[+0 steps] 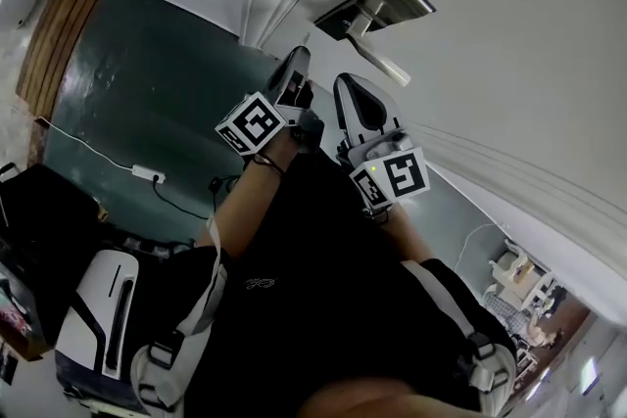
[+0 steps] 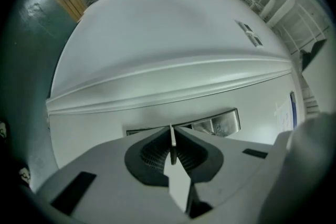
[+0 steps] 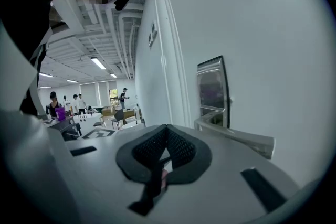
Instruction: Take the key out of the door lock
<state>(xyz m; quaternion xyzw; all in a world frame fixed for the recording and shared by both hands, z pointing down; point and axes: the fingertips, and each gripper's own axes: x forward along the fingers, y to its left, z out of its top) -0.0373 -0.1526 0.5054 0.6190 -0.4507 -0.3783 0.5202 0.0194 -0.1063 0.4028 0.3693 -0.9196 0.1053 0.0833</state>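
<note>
The white door (image 1: 509, 64) carries a metal lock plate (image 1: 387, 0) with a lever handle (image 1: 380, 62). In the head view both grippers are held side by side just below that plate, my left gripper (image 1: 297, 64) to the left of my right gripper (image 1: 351, 91). In the left gripper view the left gripper (image 2: 172, 131) is shut on a thin flat metal blade, the key (image 2: 172, 145), seen edge-on and clear of the lock plate (image 2: 218, 123) behind it. The right gripper (image 3: 167, 129) is shut with nothing showing at its tips, beside the lever handle (image 3: 239, 136) and lock plate (image 3: 211, 89).
A dark green floor (image 1: 147, 83) lies left of the door, with a white cable and power strip (image 1: 147, 173) on it and a wooden strip (image 1: 59, 34) at its edge. A white case (image 1: 98, 308) sits low left. Several people and desks (image 3: 79, 105) are far off.
</note>
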